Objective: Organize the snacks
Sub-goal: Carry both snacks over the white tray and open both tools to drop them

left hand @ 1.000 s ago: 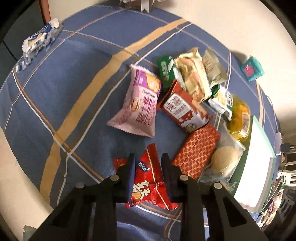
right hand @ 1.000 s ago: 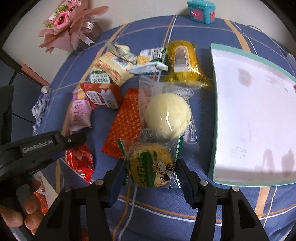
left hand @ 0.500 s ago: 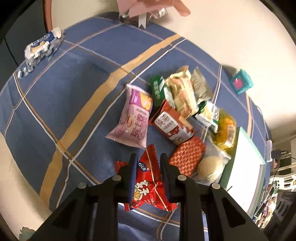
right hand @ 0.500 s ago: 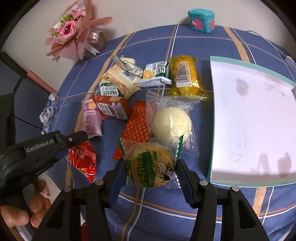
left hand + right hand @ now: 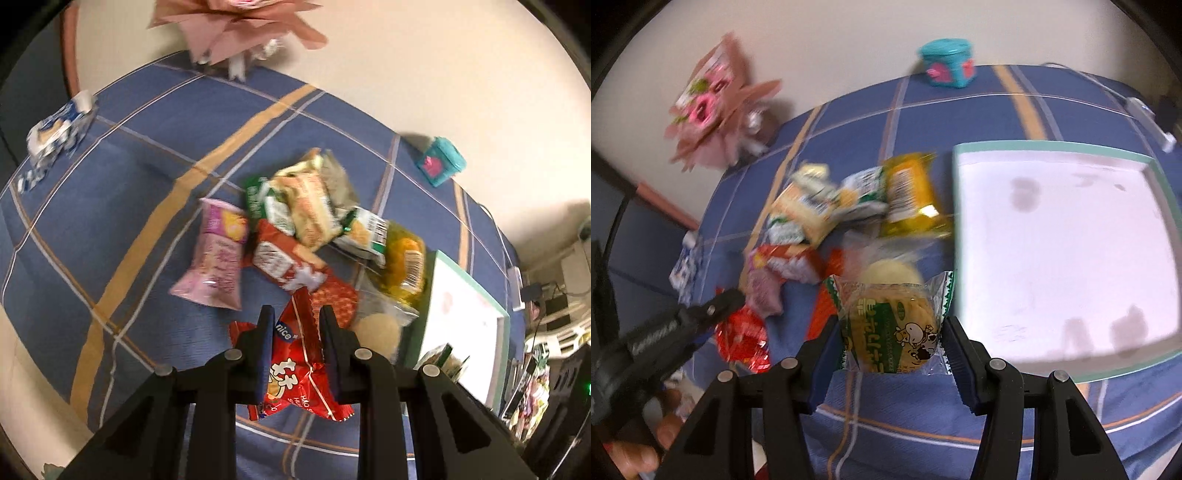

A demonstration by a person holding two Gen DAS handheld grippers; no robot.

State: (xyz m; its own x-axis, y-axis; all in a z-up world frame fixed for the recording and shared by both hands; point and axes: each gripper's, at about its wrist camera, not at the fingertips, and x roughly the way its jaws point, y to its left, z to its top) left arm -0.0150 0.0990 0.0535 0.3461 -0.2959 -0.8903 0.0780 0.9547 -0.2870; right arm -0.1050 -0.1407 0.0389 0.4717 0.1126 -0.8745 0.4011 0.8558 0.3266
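- Now the left gripper (image 5: 294,326) pinches a crinkled red foil snack packet with white lettering (image 5: 295,363) between its two black fingers, the packet's upper corner poking up past the fingertips.
- Meanwhile the right gripper (image 5: 890,332) clamps a clear-wrapped round biscuit with a green label and a cartoon cow (image 5: 892,326), both blue-padded fingers pressed against the wrapper's sides.
- That biscuit sits just beside the near left corner of the shallow white tray with a mint-green rim (image 5: 960,236); whether it rests on the cloth or is raised off it cannot be told.
- To the tray's left, on the blue plaid tablecloth (image 5: 960,107), lies a loose heap of snacks, blurred in both views.
- Closest to the tray's left rim lies a yellow glossy packet (image 5: 910,192), with a pale round bun in clear wrap (image 5: 376,330) just below it.
- Further from the tray are a green-and-white sachet (image 5: 364,230), a beige pouch with green trim (image 5: 303,201), a red-and-white packet (image 5: 284,258), a flat red patterned packet (image 5: 334,299) and, farthest left, a pink pouch (image 5: 218,254).
- Beyond the tray's far edge, near the wall, stands a small teal box with pink marks (image 5: 947,68).
- Well left of the tray, a pink paper-wrapped bouquet (image 5: 713,105) leans by the wall, and a blue-and-white wrapper (image 5: 59,131) lies at the cloth's far left edge.
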